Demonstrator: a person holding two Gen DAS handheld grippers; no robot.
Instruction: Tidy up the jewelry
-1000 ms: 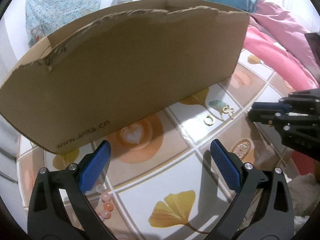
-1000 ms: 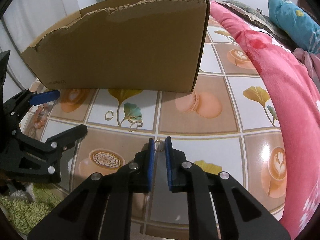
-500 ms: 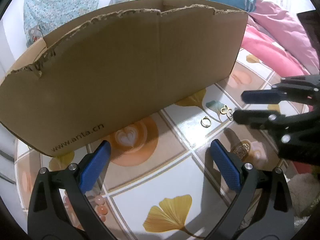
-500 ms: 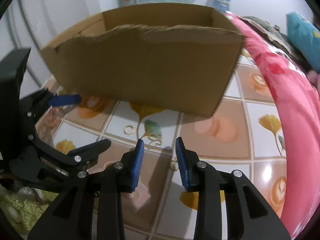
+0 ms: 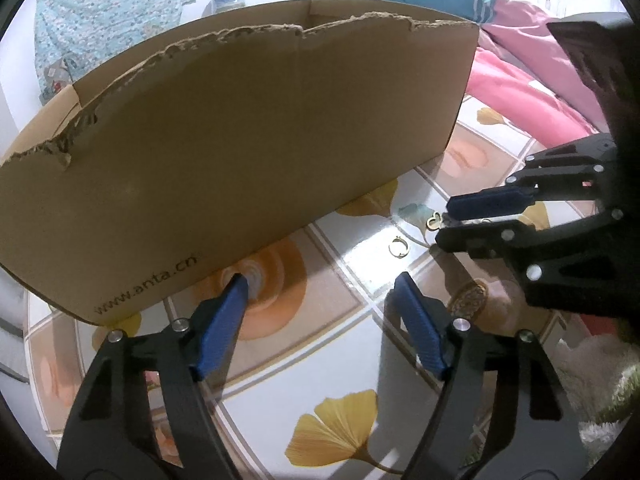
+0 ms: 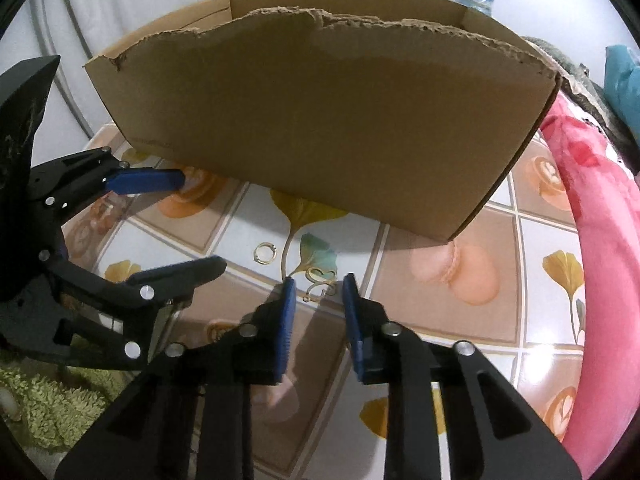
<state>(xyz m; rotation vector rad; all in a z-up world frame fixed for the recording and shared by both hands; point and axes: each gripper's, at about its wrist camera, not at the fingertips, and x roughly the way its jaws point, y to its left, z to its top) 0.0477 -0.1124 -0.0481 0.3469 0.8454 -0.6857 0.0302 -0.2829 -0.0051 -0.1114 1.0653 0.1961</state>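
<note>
A gold ring [image 6: 265, 253] lies on the tiled tabletop in front of a brown cardboard box [image 6: 328, 120]. A gold clover-shaped piece [image 6: 320, 286] lies right between my right gripper's fingertips. My right gripper [image 6: 318, 292] is open around it, low over the table. In the left wrist view the ring [image 5: 399, 246] and the gold piece [image 5: 434, 222] lie ahead on the right, with the right gripper [image 5: 448, 220] at the piece. My left gripper [image 5: 322, 292] is open and empty, close to the box [image 5: 240, 152].
Pink beads [image 6: 106, 210] show behind the left gripper [image 6: 192, 228] in the right wrist view. A pink quilt [image 6: 600, 208] lies along the table's right side. A green shaggy rug [image 6: 52, 404] lies below the table's near edge.
My right gripper has opened, letting go of a small gold ring, and moved forward and left to the clover piece. My left gripper has moved forward toward the box.
</note>
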